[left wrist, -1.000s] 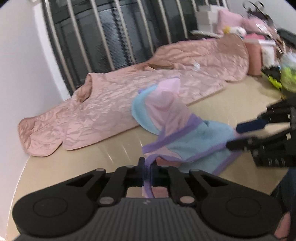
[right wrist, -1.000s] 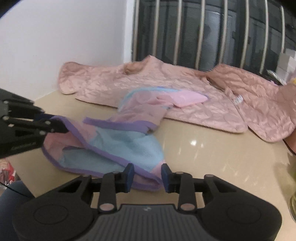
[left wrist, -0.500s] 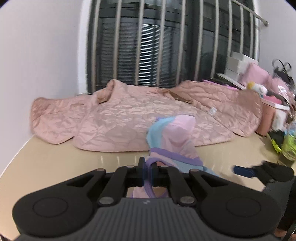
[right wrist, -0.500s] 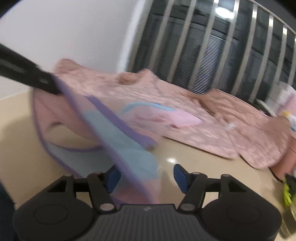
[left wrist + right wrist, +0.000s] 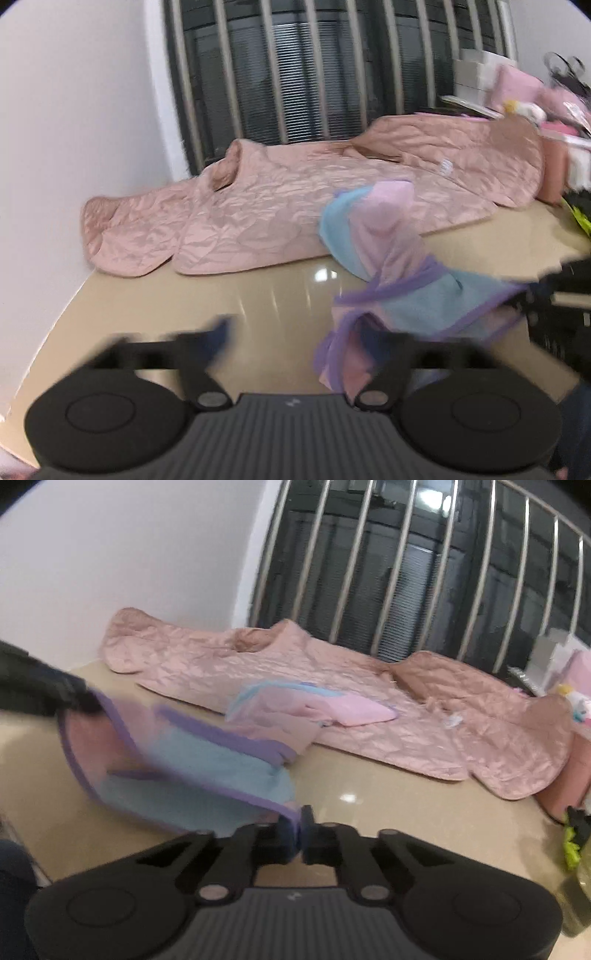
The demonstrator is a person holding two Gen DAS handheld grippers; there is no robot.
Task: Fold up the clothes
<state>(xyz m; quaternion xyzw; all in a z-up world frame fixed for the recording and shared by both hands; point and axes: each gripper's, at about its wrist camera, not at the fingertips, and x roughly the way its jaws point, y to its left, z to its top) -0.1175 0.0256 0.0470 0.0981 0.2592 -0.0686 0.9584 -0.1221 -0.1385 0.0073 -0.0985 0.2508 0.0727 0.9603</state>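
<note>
Lying on the beige tabletop (image 5: pixel 229 295) just in front of the pink quilted blanket (image 5: pixel 280 199) — a small pastel garment (image 5: pixel 417 291) in blue and pink with purple trim. Left gripper (image 5: pixel 306 336) standing wide, jaws just having been opening, the garment's corner loose beside its right finger. Right gripper (image 5: pixel 298 834) — just having been closing — pinching the garment's purple hem.

Quilted jacket (image 5: pixel 295 206) lies spread along the counter's (image 5: pixel 221 295) far edge, under the barred window (image 5: pixel 295 74); small garment (image 5: pixel 399 266) lies before it, one end resting on it.
</note>
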